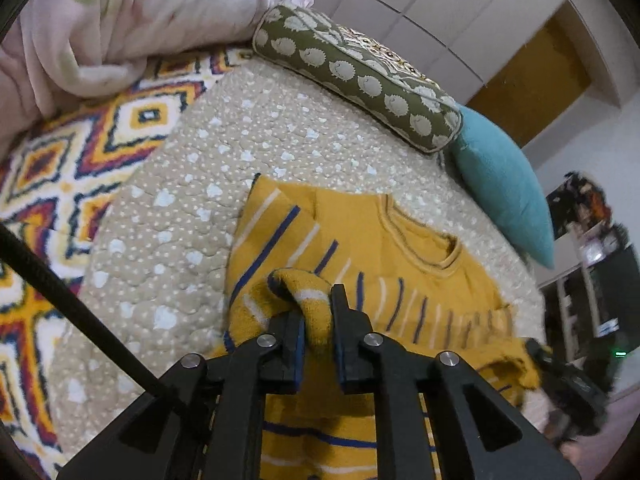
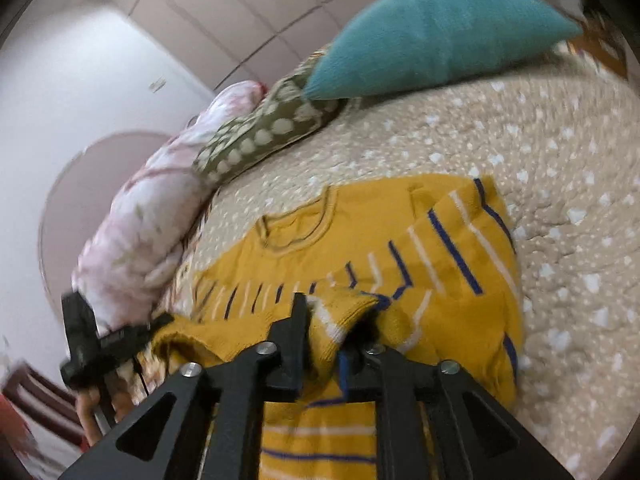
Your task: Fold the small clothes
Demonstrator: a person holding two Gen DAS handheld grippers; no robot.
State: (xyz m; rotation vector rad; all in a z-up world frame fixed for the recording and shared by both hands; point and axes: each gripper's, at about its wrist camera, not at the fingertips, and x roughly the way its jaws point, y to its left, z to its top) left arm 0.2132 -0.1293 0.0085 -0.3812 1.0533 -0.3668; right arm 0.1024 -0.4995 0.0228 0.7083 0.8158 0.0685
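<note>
A mustard-yellow small sweater (image 1: 400,248) with blue and white stripes lies on the beige quilt (image 1: 200,184), neckline toward the pillows. Its lower part is lifted and doubled over the body. My left gripper (image 1: 318,312) is shut on a bunched fold of the striped hem. In the right wrist view the same sweater (image 2: 360,232) shows, and my right gripper (image 2: 332,328) has hem fabric filling the gap between its fingers and draped over the right finger. Each view shows the other gripper at its edge: the right gripper (image 1: 560,376) blurred, the left gripper (image 2: 92,340) with a hand below it.
At the head of the bed lie an olive bolster (image 1: 360,76) with a hedgehog print, a teal cushion (image 1: 504,184) and a pink floral blanket (image 1: 120,20). A diamond-patterned throw (image 1: 60,168) covers the left side. A black cable (image 1: 60,300) crosses the lower left.
</note>
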